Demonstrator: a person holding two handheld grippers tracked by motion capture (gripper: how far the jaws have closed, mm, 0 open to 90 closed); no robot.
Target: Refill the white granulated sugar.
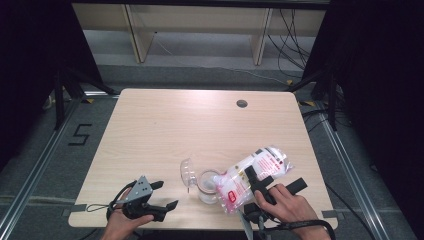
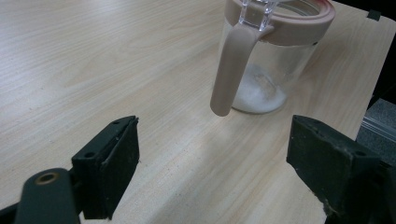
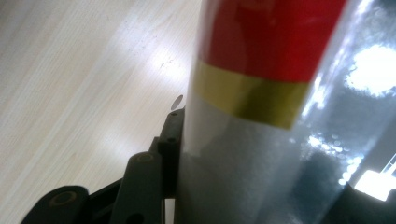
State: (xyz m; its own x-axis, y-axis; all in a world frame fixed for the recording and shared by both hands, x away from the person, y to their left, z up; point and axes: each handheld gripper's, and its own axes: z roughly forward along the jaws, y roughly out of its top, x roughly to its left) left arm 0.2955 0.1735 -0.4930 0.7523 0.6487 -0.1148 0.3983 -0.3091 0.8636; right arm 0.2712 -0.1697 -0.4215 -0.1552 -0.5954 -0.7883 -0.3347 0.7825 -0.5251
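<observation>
Clear plastic made up the bag, filled with white grains and printed red and gold; it was tilted, its lower end over the mouth of the jar, its upper end raised toward the table's right edge; the right gripper was clamped on it about midway, jaws partly closed against its sides, as the right gripper view showed with the bag pressed to the one jaw in sight. Near the front edge of the wooden table stood the jar, a little white powder in its bottom, its lid flipped up to the left; the left gripper rested left of the jar, apart from it, jaws wide and holding nothing, facing the jar.
</observation>
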